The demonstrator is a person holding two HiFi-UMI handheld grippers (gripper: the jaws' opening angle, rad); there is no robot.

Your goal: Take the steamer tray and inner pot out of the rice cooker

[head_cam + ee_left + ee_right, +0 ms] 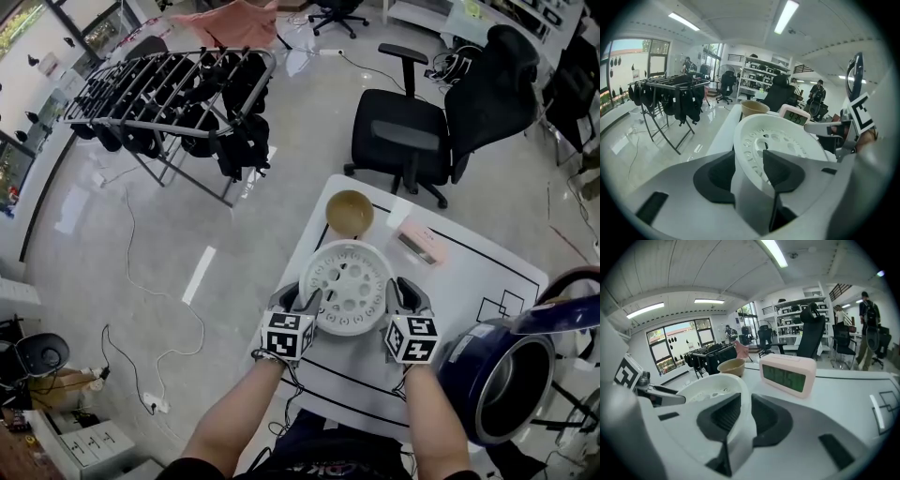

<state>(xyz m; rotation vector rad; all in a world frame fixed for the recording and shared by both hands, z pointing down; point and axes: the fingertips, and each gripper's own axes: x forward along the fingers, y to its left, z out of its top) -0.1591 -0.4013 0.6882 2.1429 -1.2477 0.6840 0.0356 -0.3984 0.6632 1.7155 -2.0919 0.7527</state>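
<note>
Because it is wide, steamer tray (346,288): centre frame, over table (469,272)
left gripper (305,298): clamped on left rim
right gripper (396,292): clamped on right rim (for a level carry)
rice cooker (464,370): lower right, open

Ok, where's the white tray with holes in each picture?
Head view: tray in the middle.
Left gripper view: tray in the middle, big and close.
Right gripper view: tray lower left of the middle.
Shared landmark: the pink clock, near the tray in all three.
</note>
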